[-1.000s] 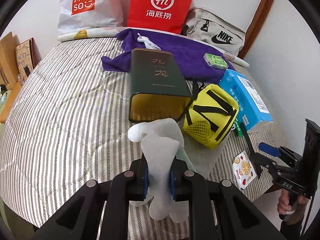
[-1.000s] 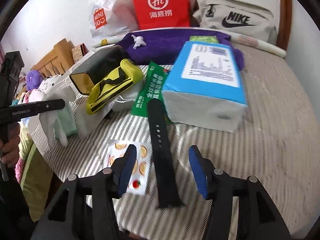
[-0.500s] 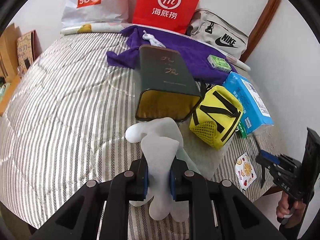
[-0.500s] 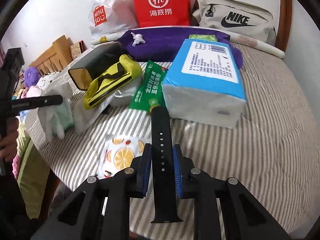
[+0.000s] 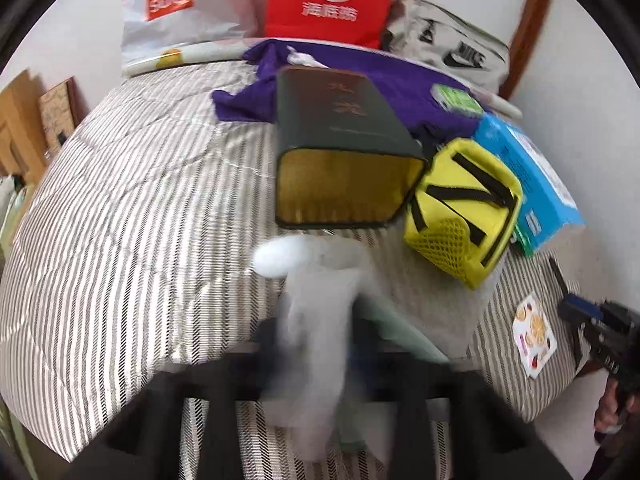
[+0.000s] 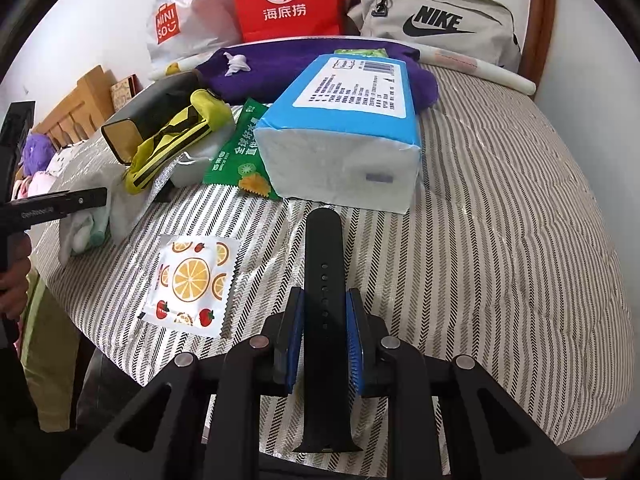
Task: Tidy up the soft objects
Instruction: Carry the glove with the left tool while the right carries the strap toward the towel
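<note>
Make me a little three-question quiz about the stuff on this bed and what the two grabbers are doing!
1. True or false: the right gripper is shut on the black strap.
2. What does the left gripper hold? A) a white sock B) a red ball C) a spoon
3. Fill in: the orange-print packet lies flat on the striped ____, to the left of the strap.

Key: 1 true; 2 A; 3 bedcover
</note>
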`<state>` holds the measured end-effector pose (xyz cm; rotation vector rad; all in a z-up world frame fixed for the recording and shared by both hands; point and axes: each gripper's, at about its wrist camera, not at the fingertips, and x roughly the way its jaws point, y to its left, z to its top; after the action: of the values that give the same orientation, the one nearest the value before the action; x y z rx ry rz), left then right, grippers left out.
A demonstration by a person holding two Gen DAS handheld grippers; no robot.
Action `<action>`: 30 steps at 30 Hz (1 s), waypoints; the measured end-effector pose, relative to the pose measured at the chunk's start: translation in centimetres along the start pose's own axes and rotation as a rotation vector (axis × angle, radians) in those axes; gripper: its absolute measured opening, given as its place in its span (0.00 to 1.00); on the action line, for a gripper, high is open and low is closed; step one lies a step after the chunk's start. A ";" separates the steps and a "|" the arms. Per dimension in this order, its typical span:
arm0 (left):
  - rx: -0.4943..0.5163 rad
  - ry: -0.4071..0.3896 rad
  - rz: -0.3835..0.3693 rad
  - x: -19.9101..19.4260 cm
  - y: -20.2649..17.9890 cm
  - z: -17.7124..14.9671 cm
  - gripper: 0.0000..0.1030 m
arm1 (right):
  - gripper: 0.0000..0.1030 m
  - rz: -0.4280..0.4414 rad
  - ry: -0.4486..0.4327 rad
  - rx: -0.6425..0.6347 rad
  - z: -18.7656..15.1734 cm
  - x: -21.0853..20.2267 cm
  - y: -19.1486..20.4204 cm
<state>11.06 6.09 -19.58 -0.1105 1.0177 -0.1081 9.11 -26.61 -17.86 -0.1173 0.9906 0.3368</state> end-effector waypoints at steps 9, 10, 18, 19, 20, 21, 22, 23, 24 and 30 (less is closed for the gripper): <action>-0.045 -0.025 -0.059 -2.7 1.1 0.7 0.13 | 0.20 0.038 -0.026 0.014 0.7 -2.5 -0.5; -0.049 -0.034 -0.066 -3.2 1.2 0.9 0.13 | 0.20 0.047 -0.031 0.020 0.9 -2.8 -0.5; -0.046 -0.104 -0.095 -6.6 0.8 3.1 0.13 | 0.20 0.087 -0.105 0.009 3.6 -6.0 -0.2; -0.051 -0.114 -0.088 -6.8 0.8 3.5 0.13 | 0.20 0.091 -0.111 0.006 4.0 -6.2 -0.2; -0.057 -0.120 -0.086 -7.0 0.8 3.9 0.13 | 0.20 0.093 -0.119 0.000 4.6 -6.4 -0.2; -0.057 -0.124 -0.088 -7.1 0.8 4.3 0.13 | 0.20 0.091 -0.126 -0.005 5.2 -6.5 -0.2; -0.057 -0.129 -0.087 -7.3 0.7 4.8 0.13 | 0.20 0.091 -0.134 -0.008 5.9 -6.7 -0.1; -0.058 -0.134 -0.081 -7.4 0.7 5.3 0.13 | 0.20 0.095 -0.141 -0.011 6.6 -6.8 -0.1; -0.056 -0.136 -0.075 -7.5 0.6 5.6 0.13 | 0.20 0.098 -0.148 -0.014 7.2 -6.8 -0.1; -0.046 -0.143 -0.075 -7.5 0.1 8.5 0.13 | 0.20 0.107 -0.180 -0.036 11.4 -6.8 0.3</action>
<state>14.38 7.58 -8.81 -0.1954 0.8734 -0.1434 14.74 -25.04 -5.92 -0.0650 0.8144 0.4557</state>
